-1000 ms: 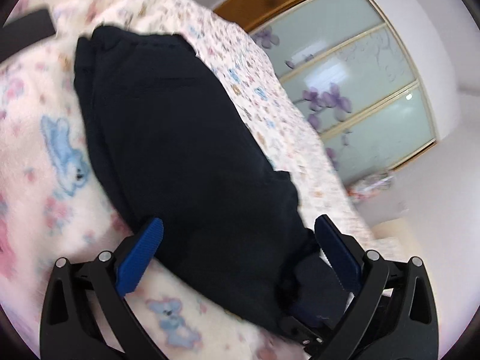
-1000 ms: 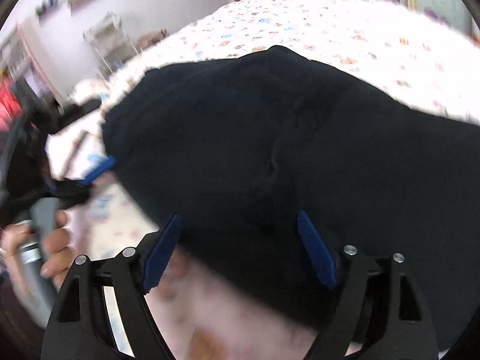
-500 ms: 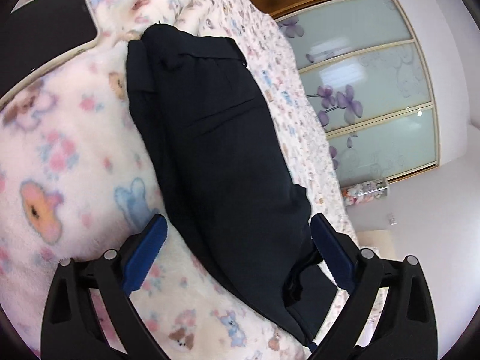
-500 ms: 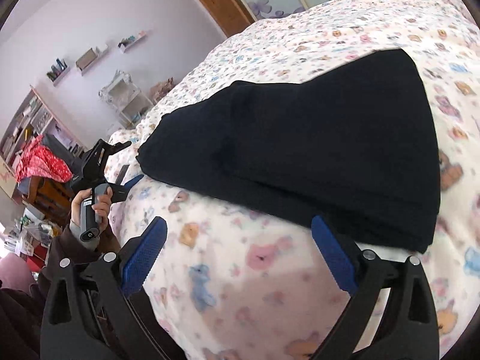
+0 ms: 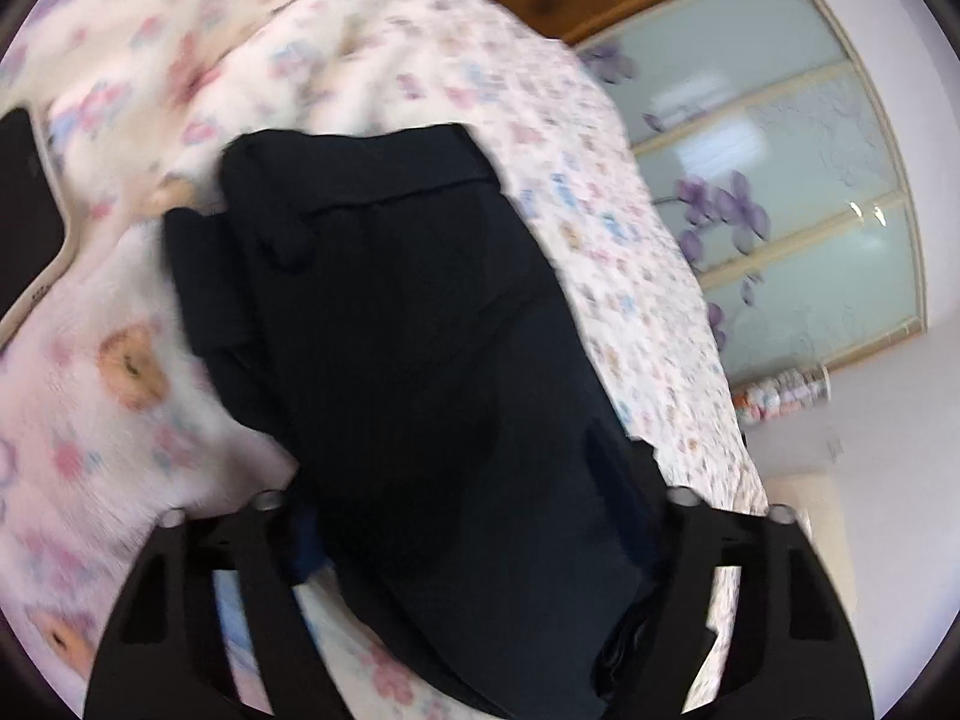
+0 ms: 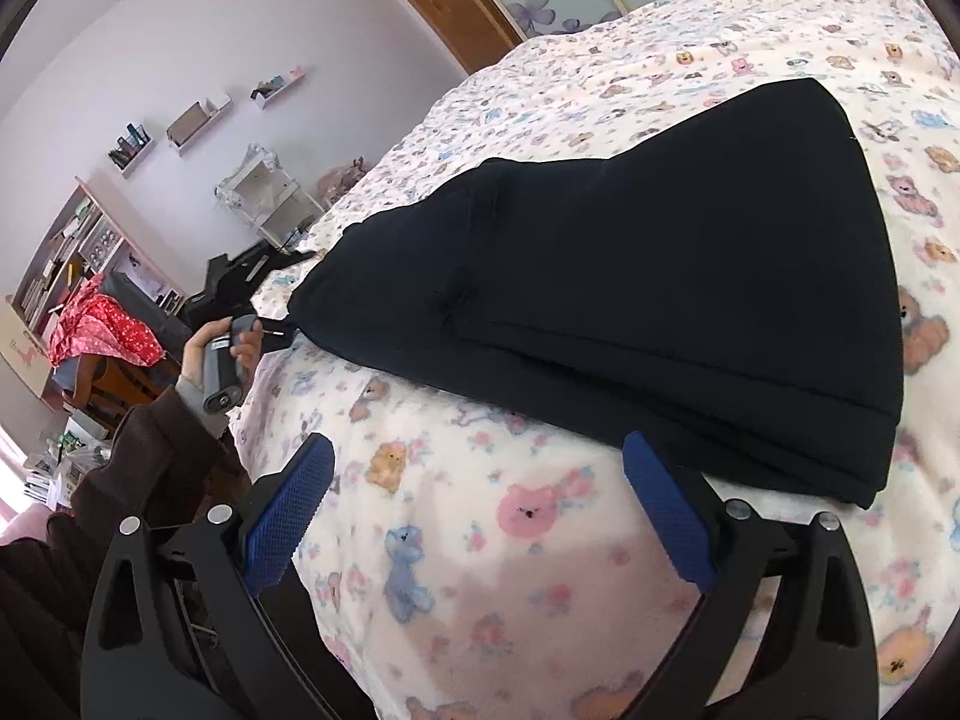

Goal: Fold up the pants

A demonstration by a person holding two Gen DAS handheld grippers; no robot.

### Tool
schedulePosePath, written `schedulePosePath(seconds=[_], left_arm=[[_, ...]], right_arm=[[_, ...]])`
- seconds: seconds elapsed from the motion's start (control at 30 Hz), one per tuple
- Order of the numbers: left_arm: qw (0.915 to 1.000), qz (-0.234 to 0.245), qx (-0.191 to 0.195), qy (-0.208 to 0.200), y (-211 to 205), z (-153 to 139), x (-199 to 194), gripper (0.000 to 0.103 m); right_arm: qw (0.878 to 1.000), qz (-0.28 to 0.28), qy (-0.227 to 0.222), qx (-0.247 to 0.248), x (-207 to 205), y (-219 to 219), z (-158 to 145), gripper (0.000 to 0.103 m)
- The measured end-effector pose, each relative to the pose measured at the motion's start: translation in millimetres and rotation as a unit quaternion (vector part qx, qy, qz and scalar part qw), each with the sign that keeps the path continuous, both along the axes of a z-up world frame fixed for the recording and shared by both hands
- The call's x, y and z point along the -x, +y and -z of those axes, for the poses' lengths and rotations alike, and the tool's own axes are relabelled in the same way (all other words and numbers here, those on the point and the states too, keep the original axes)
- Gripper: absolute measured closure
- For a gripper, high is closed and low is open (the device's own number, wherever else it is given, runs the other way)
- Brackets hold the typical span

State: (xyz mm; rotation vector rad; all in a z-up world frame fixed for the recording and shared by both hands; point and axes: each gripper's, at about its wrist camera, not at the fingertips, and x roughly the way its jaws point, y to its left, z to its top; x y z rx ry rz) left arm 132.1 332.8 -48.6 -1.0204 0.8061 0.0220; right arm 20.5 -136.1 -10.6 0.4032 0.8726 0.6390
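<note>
The left gripper (image 5: 474,528) is closing, apparently around the pants (image 5: 408,324); the right gripper (image 6: 480,516) hangs wide open just beside them.

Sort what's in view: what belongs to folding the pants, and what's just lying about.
Job: pants; left gripper, jaws closing with the pants' end between them; right gripper, open over the blanket.
Lying about: tablet; red cloth; wall shelves; wardrobe.
</note>
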Motion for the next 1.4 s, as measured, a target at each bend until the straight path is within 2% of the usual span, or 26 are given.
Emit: schedulePosePath(seconds=[0.03, 0.07, 0.1, 0.17, 0.27, 0.37, 0.43, 0.5, 0.57, 0.6, 0.63, 0.67, 0.7, 0.8, 0.87, 0.9, 0.93, 0.97, 1.0, 1.07, 1.1, 1.17, 1.2, 1.27, 1.33, 1.4], left_arm=[[0.9995, -0.016, 0.025, 0.005, 6.0, 7.4, -0.1, 0.041], [0.9987, -0.029, 0.041, 0.009, 8.9, 11.7, 1.1, 0.049], [0.9976, -0.043, 0.052, 0.016, 12.5, 16.2, 2.2, 0.064], [0.9972, -0.055, 0.042, 0.029, 12.2, 17.8, 2.1, 0.075], [0.9978, -0.039, -0.052, 0.017, -5.6, -11.7, 0.5, 0.084], [0.9914, -0.023, -0.128, -0.011, -31.5, -52.8, 0.0, 0.088], [0.9817, -0.002, -0.187, -0.033, -58.5, -85.8, -2.9, 0.088], [0.9684, 0.023, -0.241, -0.059, -91.4, -112.4, -3.8, 0.089], [0.9444, 0.062, -0.308, -0.098, -139.5, -141.7, 0.4, 0.089], [0.9345, 0.077, -0.329, -0.113, -156.9, -149.9, 6.2, 0.089], [0.9176, 0.100, -0.359, -0.138, -186.3, -161.3, 12.2, 0.089], [0.9040, 0.119, -0.379, -0.157, -209.5, -168.7, 16.4, 0.088], [0.8860, 0.148, -0.399, -0.184, -240.8, -175.4, 25.4, 0.088], [0.8479, 0.219, -0.425, -0.228, -306.8, -175.5, 44.0, 0.088], [0.8139, 0.284, -0.440, -0.251, -358.1, -155.2, 63.5, 0.087], [0.8042, 0.306, -0.441, -0.255, -372.3, -144.6, 67.6, 0.087], [0.7880, 0.343, -0.446, -0.250, -393.5, -125.8, 75.3, 0.087], [0.7770, 0.372, -0.448, -0.240, -407.6, -107.0, 78.5, 0.086], [0.7678, 0.399, -0.446, -0.228, -419.2, -88.0, 82.9, 0.086], [0.7563, 0.460, -0.430, -0.177, -440.0, -44.0, 82.1, 0.086], [0.7511, 0.461, -0.441, -0.169, -446.2, -24.0, 86.0, 0.086], [0.7361, 0.442, -0.475, -0.194, -449.2, -17.3, 96.4, 0.085], [0.7350, 0.439, -0.478, -0.197, -447.5, -17.5, 97.0, 0.084], [0.7450, 0.441, -0.461, -0.195, -441.9, -22.4, 94.5, 0.078], [0.7572, 0.446, -0.429, -0.209, -432.2, -32.6, 104.8, 0.059], [0.7764, 0.449, -0.368, -0.245, -412.4, -47.9, 113.7, 0.022]], right_arm=[[1.000, -0.002, 0.000, 0.000, 0.5, 1.1, 0.0, 0.004], [1.000, -0.004, 0.000, 0.000, 1.1, 2.0, -0.1, 0.004], [1.000, -0.006, -0.002, 0.003, 1.9, 3.1, -0.6, 0.004], [1.000, -0.006, -0.006, 0.007, 3.4, 3.4, -2.1, 0.004], [1.000, 0.006, -0.010, -0.004, 4.1, -2.7, -6.6, 0.004], [0.999, 0.026, -0.014, -0.023, 4.2, -14.0, -11.5, 0.004], [0.998, 0.049, -0.016, -0.042, 3.7, -26.7, -15.1, 0.004], [0.995, 0.073, -0.017, -0.060, 3.3, -39.6, -17.9, 0.004], [0.991, 0.104, -0.020, -0.080, 3.1, -55.5, -20.0, 0.004], [0.989, 0.118, -0.022, -0.089, 2.8, -63.6, -21.1, 0.004], [0.986, 0.137, -0.024, -0.097, 2.9, -72.9, -21.7, 0.004], [0.983, 0.149, -0.025, -0.103, 2.6, -79.8, -21.8, 0.004], [0.981, 0.161, -0.026, -0.109, 2.5, -86.1, -21.7, 0.004], [0.971, 0.204, -0.026, -0.123, 2.0, -107.4, -19.8, 0.004], [0.963, 0.232, -0.022, -0.133, 1.5, -120.0, -17.2, 0.004], [0.958, 0.251, -0.018, -0.139, 1.4, -127.8, -14.6, 0.004], [0.954, 0.261, -0.013, -0.144, 1.4, -132.2, -12.3, 0.004], [0.951, 0.269, -0.007, -0.150, 1.5, -137.3, -8.9, 0.004], [0.947, 0.279, 0.006, -0.162, -1.0, -143.9, -3.4, 0.004], [0.941, 0.287, 0.025, -0.177, -4.2, -150.8, 5.2, 0.004], [0.939, 0.290, 0.034, -0.183, -7.7, -152.9, 8.3, 0.004], [0.936, 0.290, 0.044, -0.196, -9.1, -156.0, 14.4, 0.004], [0.936, 0.287, 0.044, -0.200, -10.5, -157.0, 14.9, 0.004], [0.938, 0.278, 0.038, -0.204, -12.8, -155.8, 13.4, 0.004], [0.941, 0.266, 0.033, -0.207, -15.9, -153.1, 12.8, 0.004], [0.943, 0.256, 0.032, -0.209, -16.6, -148.6, 10.8, 0.004]])
